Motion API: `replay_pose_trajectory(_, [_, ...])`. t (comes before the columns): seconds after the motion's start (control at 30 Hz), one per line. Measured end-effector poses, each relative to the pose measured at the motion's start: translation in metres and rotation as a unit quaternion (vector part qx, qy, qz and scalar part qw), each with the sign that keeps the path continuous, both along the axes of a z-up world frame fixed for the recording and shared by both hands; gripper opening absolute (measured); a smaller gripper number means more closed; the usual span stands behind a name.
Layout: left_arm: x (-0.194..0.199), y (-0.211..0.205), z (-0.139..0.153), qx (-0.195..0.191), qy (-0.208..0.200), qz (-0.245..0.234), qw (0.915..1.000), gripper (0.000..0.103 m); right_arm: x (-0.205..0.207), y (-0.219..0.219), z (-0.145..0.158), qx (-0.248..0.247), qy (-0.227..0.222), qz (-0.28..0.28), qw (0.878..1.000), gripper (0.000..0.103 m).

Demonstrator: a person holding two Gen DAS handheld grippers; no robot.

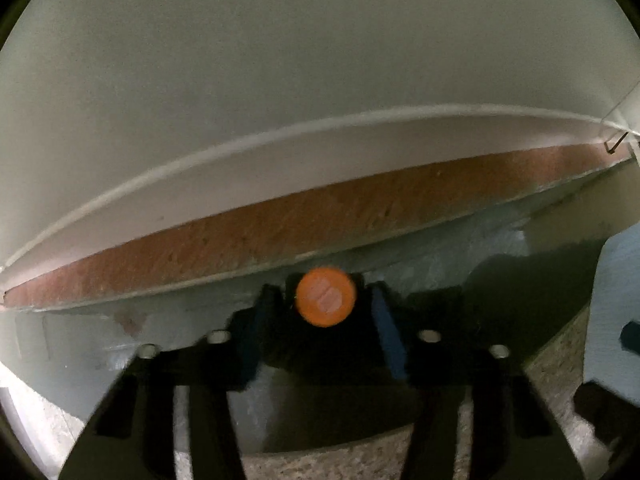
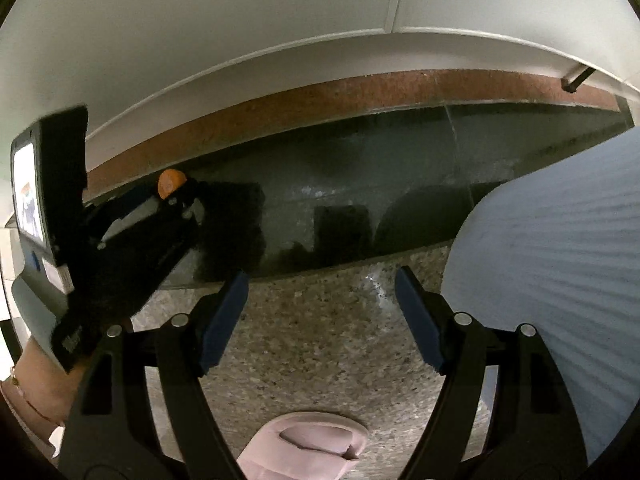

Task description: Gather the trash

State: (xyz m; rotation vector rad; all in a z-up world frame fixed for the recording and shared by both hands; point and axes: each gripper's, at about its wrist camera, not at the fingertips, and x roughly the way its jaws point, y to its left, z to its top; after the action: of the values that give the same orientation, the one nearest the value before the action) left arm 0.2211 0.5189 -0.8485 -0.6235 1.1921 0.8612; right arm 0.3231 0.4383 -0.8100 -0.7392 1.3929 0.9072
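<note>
Sitting low against the wall, the orange cap [image 1: 326, 296] is a small round disc with a flat top, bright orange, with a paler blotchy mark in its middle that is too blurred to read as a logo or letters. It lies on the dark glossy strip of floor [image 1: 420, 256] just in front of the reddish-brown skirting band [image 1: 280, 228] under the white wall [image 1: 320, 60]. The left gripper [image 1: 324, 290] points down with the cap between its blue pads [image 1: 386, 332], drawn close together; whether they press on it I cannot tell, as the sides are in shadow. The right gripper [image 2: 321, 272] stands wide apart over the speckled stone floor [image 2: 320, 340], with nothing between its jaws. A pale blue ribbed surface [image 2: 552, 260] fills the right, and a pink slipper [image 2: 308, 444] lies below.
</note>
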Motion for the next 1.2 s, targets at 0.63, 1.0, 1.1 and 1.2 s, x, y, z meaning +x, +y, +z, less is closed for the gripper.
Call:
replay_pose_trajectory(0.63, [-0.045,-0.028,0.253,0.069,-0.153,-0.007,0.9858,0.028,-0.04,-0.013,0.193,0.164,-0.057,0.066,0.983,0.075])
replay_pose_trajectory(1.0, [0.11,-0.123,0.342,0.021,-0.23,-0.223,0.947,0.028,0.091,-0.205,0.262,0.08,-0.201,-0.341,0.915,0.076])
replay_pose_trajectory(1.1, [0.139,-0.152,0.32,-0.013,-0.198,-0.249,0.9479,0.028,0.108,-0.233,0.238,0.034,-0.181,-0.373,0.909,0.076])
replay_pose_trajectory(1.2, [0.166,-0.168,0.307,-0.016,-0.147,-0.274,0.9502,0.028,0.113,-0.242,0.221,0.005,-0.155,-0.381,0.911,0.076])
